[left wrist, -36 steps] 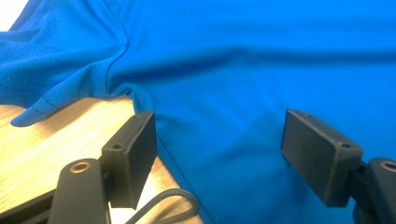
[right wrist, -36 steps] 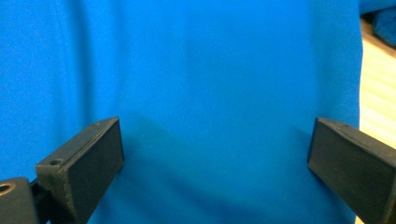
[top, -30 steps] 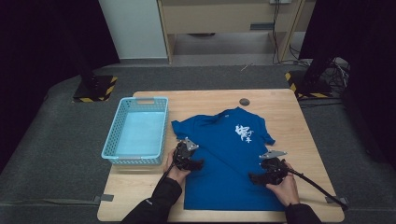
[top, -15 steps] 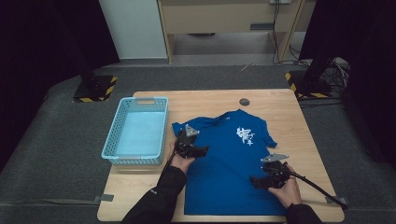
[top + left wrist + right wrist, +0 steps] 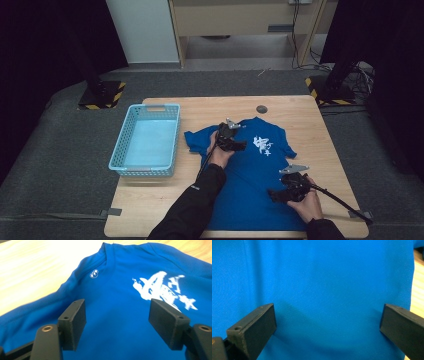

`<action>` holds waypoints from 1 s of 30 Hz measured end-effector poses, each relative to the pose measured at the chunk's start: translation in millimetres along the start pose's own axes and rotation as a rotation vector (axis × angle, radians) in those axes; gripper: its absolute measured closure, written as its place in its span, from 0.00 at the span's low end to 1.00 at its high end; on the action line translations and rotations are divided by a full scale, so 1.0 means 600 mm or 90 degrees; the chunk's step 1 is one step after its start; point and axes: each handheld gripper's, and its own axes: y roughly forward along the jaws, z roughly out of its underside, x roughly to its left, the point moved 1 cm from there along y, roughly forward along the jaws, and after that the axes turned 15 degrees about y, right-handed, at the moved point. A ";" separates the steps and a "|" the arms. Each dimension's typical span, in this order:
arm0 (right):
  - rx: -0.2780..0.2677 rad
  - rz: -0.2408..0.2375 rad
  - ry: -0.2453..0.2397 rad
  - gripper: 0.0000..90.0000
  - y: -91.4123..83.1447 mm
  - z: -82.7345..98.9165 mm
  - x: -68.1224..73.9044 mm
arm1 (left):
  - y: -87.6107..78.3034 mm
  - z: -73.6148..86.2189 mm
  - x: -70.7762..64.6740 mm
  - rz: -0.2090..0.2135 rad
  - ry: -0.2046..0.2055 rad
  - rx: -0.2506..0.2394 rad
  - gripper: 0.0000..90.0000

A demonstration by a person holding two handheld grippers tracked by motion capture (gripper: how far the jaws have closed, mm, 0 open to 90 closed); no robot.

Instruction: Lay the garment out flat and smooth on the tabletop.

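Note:
A blue T-shirt [image 5: 250, 175] with a white chest print [image 5: 262, 145] lies flat on the wooden table [image 5: 300, 112], collar toward the far side. My left gripper [image 5: 235, 141] hovers over the shirt's upper chest near the collar, its jaws open over the cloth [image 5: 115, 305] with the print [image 5: 162, 288] to their right. Low on the shirt's right side, my right gripper [image 5: 278, 194] rests with its jaws wide open above plain blue fabric [image 5: 329, 295]. Nothing is gripped by either.
A light blue plastic basket [image 5: 147, 140] stands empty at the table's left. A small dark round disc [image 5: 261, 109] lies near the far edge. Bare wood [image 5: 418, 290] shows beside the shirt's hem. A cable [image 5: 340, 200] trails from the right gripper toward the table's right corner.
My left gripper has moved from the shirt's left side up and right toward the collar. The right gripper has shifted slightly inward over the lower shirt.

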 end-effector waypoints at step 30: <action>-0.099 -0.011 0.068 0.06 -0.053 -0.058 -0.045 | -0.158 0.060 0.031 -0.043 0.040 0.012 0.16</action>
